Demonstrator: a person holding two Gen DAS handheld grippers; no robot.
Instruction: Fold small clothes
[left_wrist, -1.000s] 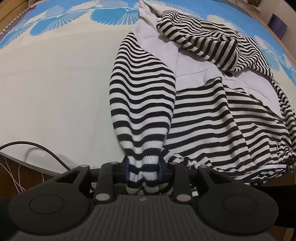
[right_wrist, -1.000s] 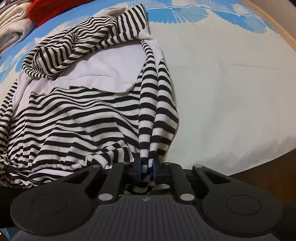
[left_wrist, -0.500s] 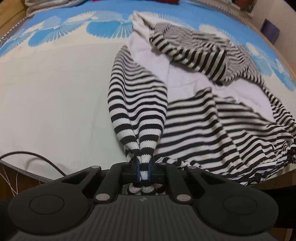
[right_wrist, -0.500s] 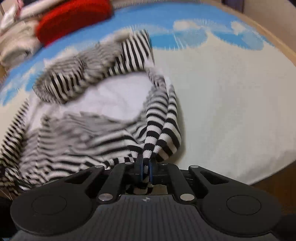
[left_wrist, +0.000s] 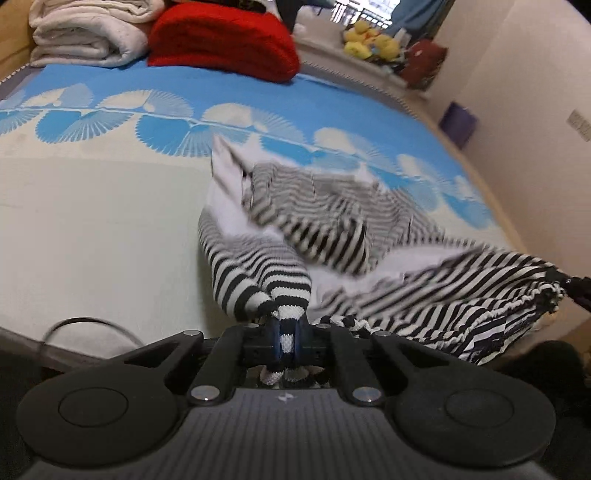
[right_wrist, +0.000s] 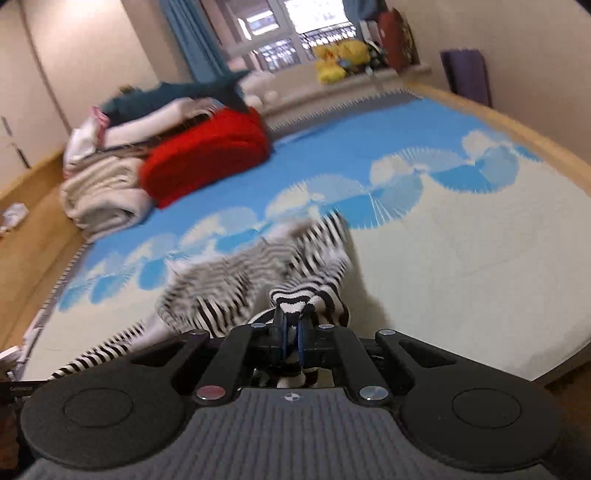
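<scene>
Striped top, black and white, sprawls blurred across the middle of a blue-and-cream bed. A red bundle and pale blanket sit upper left. Left gripper pinches a cuff, bottom centre. Right gripper clamps another striped end, probably a sleeve.

We see a bed covered by a cream mat printed with blue fan shapes. On it lies a black-and-white striped garment, partly lifted at its near edge. At the far end rest a folded white blanket and, just beside it, a red knitted bundle.
</scene>
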